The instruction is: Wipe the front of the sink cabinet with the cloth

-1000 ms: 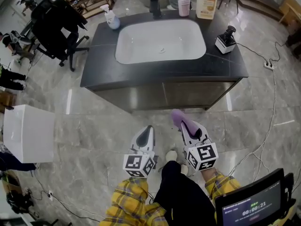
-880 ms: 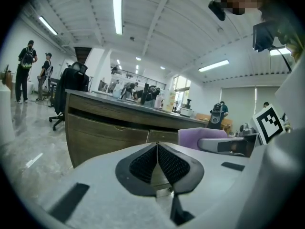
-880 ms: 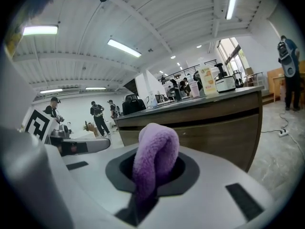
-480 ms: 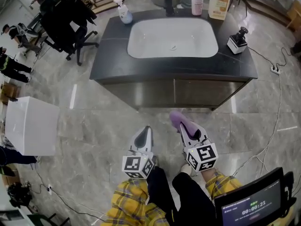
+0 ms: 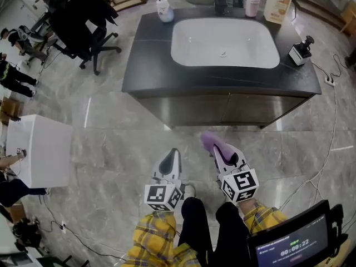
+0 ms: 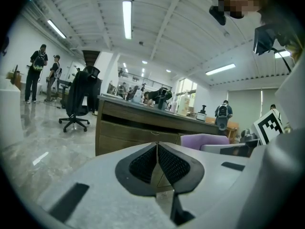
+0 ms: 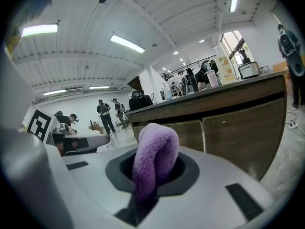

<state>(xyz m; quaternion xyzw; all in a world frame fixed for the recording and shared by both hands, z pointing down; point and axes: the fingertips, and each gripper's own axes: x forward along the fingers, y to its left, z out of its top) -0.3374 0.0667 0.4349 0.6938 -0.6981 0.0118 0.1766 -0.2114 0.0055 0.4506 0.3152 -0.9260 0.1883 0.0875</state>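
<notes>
The right claw [image 7: 153, 173] is clamped on a purple cloth [image 7: 155, 156], whose folded loop bulges out past the claw's tips. The sink cabinet [image 7: 238, 128] stands ahead of this claw, its wooden front apart from the cloth. The left claw [image 6: 157, 162] sits just to the left of the right one, its jaws pressed together with nothing between them, and also points at the cabinet. Beyond both claws, the dark worktop [image 5: 146, 65] carries the white sink [image 5: 222, 40].
</notes>
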